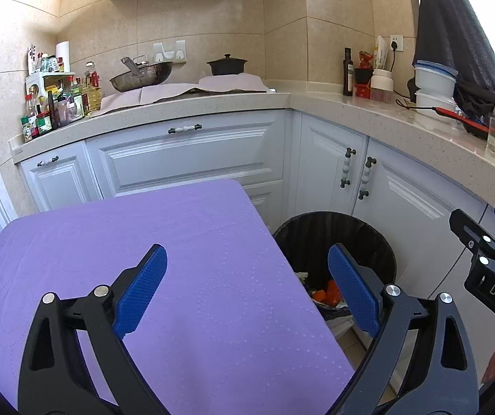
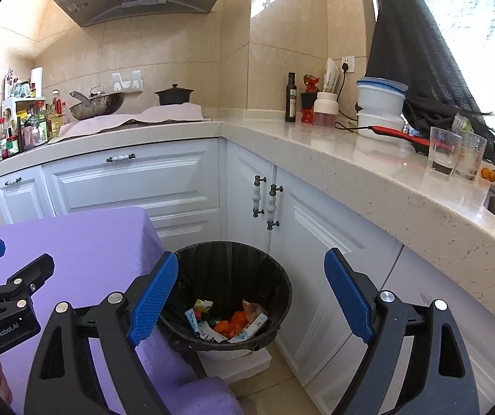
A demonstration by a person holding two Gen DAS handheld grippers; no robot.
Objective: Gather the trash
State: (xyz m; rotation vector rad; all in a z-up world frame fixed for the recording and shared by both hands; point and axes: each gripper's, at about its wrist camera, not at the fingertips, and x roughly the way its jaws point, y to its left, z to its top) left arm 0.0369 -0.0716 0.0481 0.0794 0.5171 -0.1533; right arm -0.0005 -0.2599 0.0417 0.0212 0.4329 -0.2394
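- Step in hand, as I judge it: the dropping-in looks done. Wrappers and orange scraps (image 2: 237,321) lie in the bottom of the black bin (image 2: 282,287), and the purple table (image 1: 143,242) shows no litter on the part in view.
- The left gripper (image 1: 247,287) stands released, jaws wide, nothing between the blue pads; the table corner lies below its gap and the bin sits just beyond its right finger.
- The right gripper (image 2: 251,297) is likewise spread and empty, with the bin directly ahead and below, framed between its fingers.
- The two tools hang side by side, near each other but apart; each shows at the edge of the other's view.
- Next move, by my reckoning: find more litter, since none is visible on the cloth, then bring one open gripper over it and close.
- Writing: "GenRobot.AI" is readable on the left tool's body in the right view; "DAS" on the right tool in the left view. Print on the wrappers is too small to read.
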